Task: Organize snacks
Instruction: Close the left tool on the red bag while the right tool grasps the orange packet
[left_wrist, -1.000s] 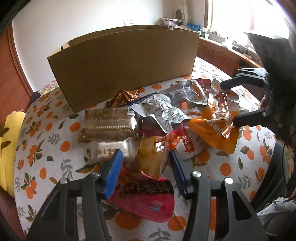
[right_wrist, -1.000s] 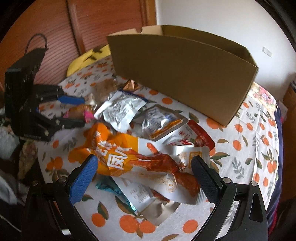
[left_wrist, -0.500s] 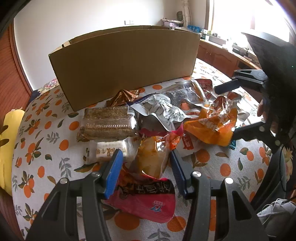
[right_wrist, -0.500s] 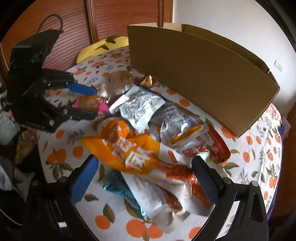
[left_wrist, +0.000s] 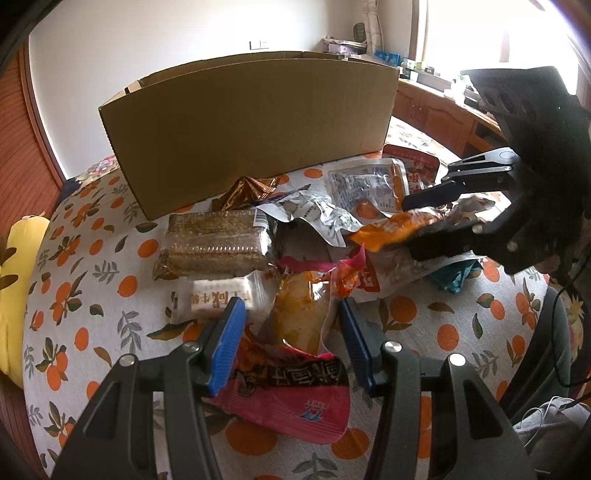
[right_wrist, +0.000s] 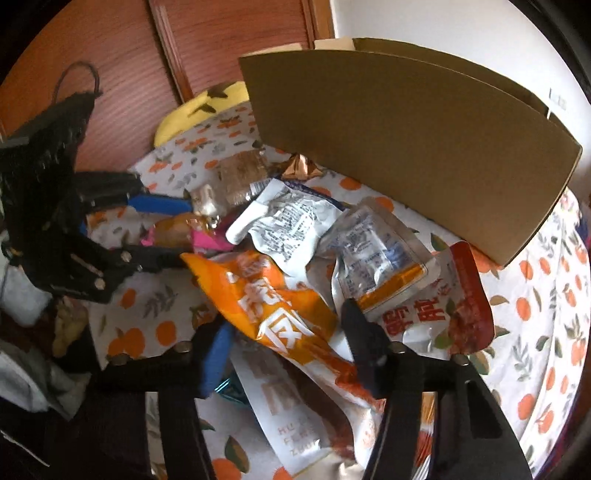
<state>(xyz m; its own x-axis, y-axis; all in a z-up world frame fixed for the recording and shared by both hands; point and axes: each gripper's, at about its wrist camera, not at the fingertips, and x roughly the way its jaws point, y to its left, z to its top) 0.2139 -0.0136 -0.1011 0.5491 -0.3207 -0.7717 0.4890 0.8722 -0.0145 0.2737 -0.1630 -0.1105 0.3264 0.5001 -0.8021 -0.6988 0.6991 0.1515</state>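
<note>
An open cardboard box (left_wrist: 251, 122) (right_wrist: 406, 147) stands at the back of the orange-print table. A heap of snack packets lies in front of it. My left gripper (left_wrist: 291, 332) (right_wrist: 183, 230) holds still at the near side of the heap. Its blue pads are closed against a clear packet with yellow filling and pink ends (left_wrist: 299, 317) (right_wrist: 173, 229). On the other side of the heap, my right gripper (right_wrist: 288, 321) (left_wrist: 408, 227) is closing its jaws. An orange packet (right_wrist: 280, 302) (left_wrist: 391, 229) is crumpled between its pads, its free end sticking out over the heap.
A brown wafer pack (left_wrist: 218, 243), a white nougat packet (left_wrist: 218, 299), a pink packet (left_wrist: 291, 391), silver pouches (left_wrist: 317, 214), a red pouch (right_wrist: 465, 295) and a teal wrapper (left_wrist: 454, 273) crowd the heap. A yellow cushion (left_wrist: 18, 288) lies at the table's left edge.
The right gripper's jaws have narrowed from wide apart onto the orange packet, which now looks crumpled and raised. The left gripper and its packet have not moved.
</note>
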